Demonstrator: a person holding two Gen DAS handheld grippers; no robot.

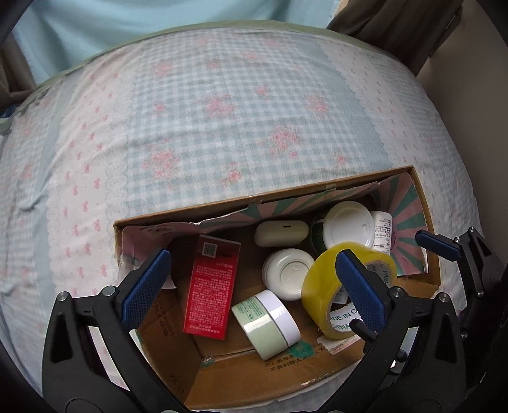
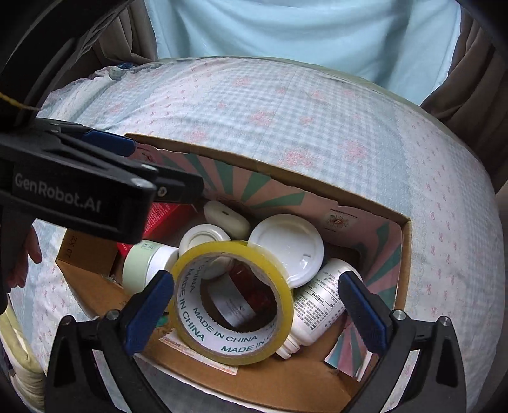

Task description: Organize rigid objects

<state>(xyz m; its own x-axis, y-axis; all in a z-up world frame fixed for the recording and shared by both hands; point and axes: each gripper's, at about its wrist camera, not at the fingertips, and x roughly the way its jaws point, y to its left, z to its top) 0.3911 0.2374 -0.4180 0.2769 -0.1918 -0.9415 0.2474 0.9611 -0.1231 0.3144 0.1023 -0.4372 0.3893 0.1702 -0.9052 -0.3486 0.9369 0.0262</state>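
Note:
An open cardboard box (image 1: 427, 206) (image 2: 403, 254) lies on the bed. Inside are a red carton (image 1: 211, 286), a pale green jar (image 1: 270, 324), a white round jar (image 1: 287, 273), a cream earbud case (image 1: 281, 233), a large white lid (image 1: 347, 225) (image 2: 287, 247), a white pill bottle (image 2: 317, 305) and a yellow tape roll (image 1: 320, 286) (image 2: 231, 301). My left gripper (image 1: 254, 289) is open above the box, holding nothing. My right gripper (image 2: 254, 314) is open, with the tape roll lying between its fingers in the box.
The box sits on a bedspread (image 1: 222, 120) of blue check with pink flowers. A person in a light blue shirt (image 2: 301, 28) stands beyond the bed. The left gripper's body (image 2: 79, 187) crosses the right wrist view at left.

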